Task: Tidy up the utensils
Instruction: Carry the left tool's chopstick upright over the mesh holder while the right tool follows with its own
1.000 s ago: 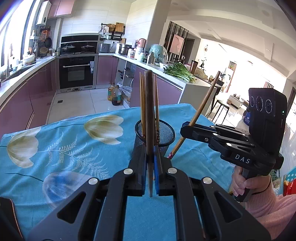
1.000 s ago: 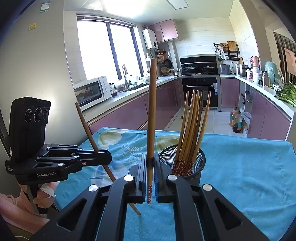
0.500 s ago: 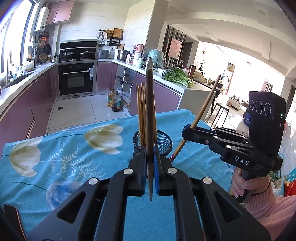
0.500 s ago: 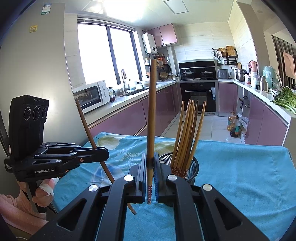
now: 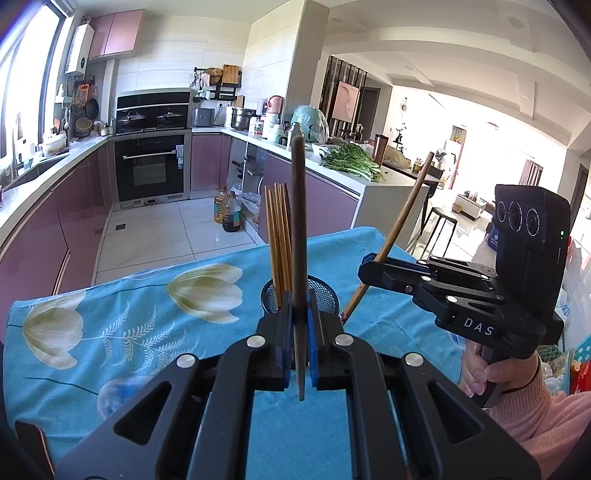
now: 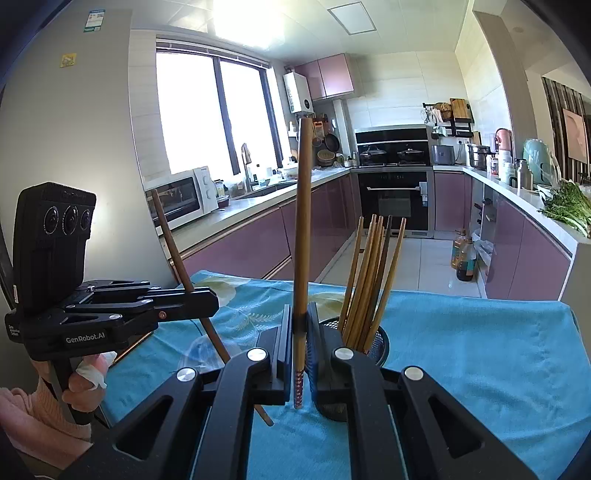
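While both grippers sit raised over the tablecloth (image 5: 122,317), left gripper (image 5: 298,341) clamps a dark tapered chopstick (image 5: 298,236) upright, likely ready to drop. Mesh metal holder (image 6: 380,341), mid-cloth toward the far edge, carries slim wooden chopsticks (image 6: 369,280). Right gripper (image 6: 299,354) clamps a lighter chopstick (image 6: 303,229), patterned end down.

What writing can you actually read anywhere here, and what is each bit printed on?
"DAS": side of the right gripper.
"GenRobot.AI": side of the left gripper.
Small white label on the left gripper's rear edge: too small to read.
Stickers on the wall: blurred, unreadable.
Oven panel markings: too small.
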The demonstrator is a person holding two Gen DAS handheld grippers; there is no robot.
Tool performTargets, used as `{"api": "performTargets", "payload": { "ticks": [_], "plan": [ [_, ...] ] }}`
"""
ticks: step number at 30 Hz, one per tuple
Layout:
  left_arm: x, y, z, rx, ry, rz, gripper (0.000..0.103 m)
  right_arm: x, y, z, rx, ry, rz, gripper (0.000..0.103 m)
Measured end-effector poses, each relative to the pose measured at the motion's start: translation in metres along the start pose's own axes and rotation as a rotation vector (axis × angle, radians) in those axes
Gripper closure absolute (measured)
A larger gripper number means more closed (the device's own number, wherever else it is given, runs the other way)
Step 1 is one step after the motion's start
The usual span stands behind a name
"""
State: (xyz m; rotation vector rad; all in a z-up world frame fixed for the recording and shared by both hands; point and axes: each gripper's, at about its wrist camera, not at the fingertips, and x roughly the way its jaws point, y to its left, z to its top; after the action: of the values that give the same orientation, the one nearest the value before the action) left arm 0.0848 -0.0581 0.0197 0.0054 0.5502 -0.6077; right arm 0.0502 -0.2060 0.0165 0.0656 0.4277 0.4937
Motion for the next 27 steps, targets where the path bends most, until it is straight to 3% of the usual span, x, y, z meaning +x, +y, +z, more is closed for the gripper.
{"api": "performTargets", "payload": {
  "ticks": [27],
  "plan": [
    [-0.014,-0.008,0.023,0.041,-0.090,-0.004,0.096,-0.012,0.003,0.014,-0.020,-0.051,0.001,0.097]
  ]
}}
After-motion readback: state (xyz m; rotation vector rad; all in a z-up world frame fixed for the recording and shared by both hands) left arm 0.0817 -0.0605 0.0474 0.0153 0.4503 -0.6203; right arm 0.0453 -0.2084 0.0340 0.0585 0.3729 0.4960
